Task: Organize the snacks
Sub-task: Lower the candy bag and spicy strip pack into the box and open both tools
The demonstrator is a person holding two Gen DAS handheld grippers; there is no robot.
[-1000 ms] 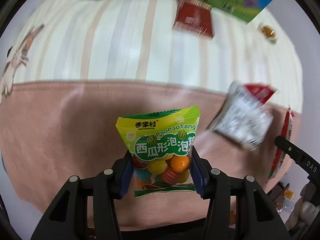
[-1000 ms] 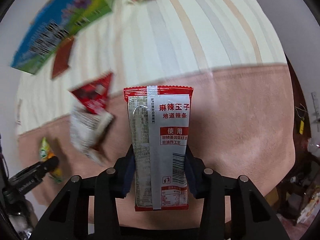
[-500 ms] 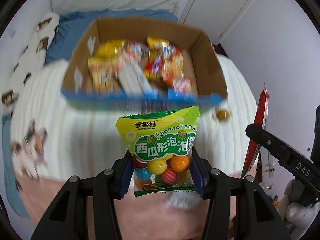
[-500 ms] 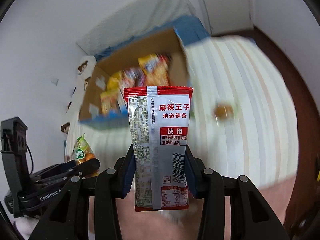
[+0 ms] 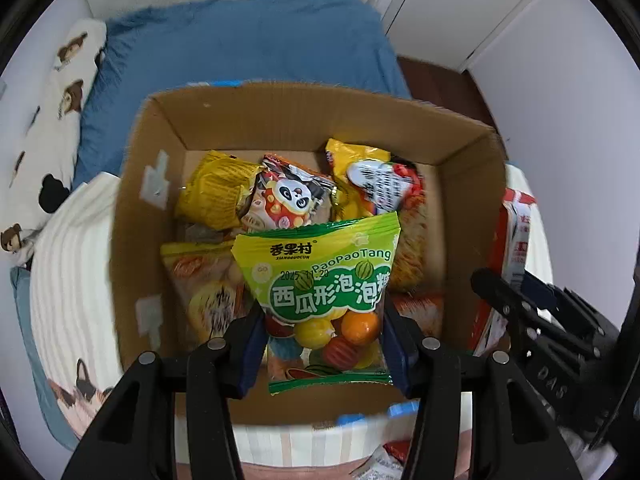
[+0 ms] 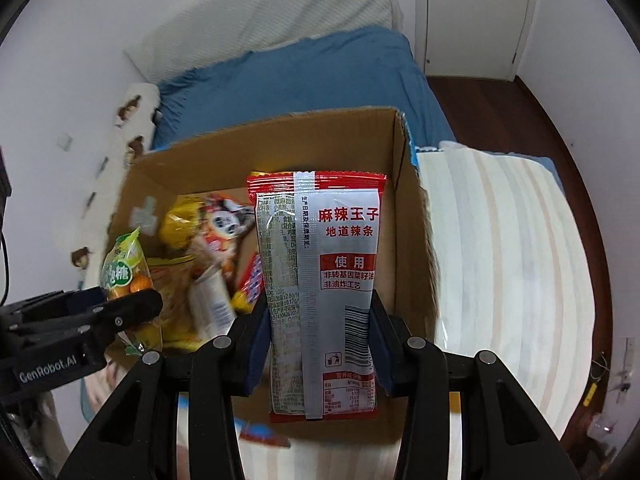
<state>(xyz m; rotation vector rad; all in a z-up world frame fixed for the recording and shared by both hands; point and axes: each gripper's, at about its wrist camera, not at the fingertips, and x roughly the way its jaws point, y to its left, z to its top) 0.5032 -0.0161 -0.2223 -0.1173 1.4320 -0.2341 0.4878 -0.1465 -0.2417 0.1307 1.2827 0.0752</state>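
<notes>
Bed: a striped blanket (image 6: pixel 500 260) and a blue blanket (image 5: pixel 240 48).
Box (image 5: pixel 468 200): on the bed, full of blurry snacks.
Left tool (image 5: pixel 324 344): squeezing the candy bag (image 5: pixel 320 280) over the box.
Right tool (image 6: pixel 320 344): squeezing the red packet (image 6: pixel 320 280) over the box; its front is hidden.

Both wrist views steeply down, near, over one cardboard box (image 5: pixel 152 184)

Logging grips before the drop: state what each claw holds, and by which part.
Left claw: green gum-ball packet, pinched at its lower side edges. Right claw: red-and-silver spicy strip packet, likewise by its lower sides.
</notes>
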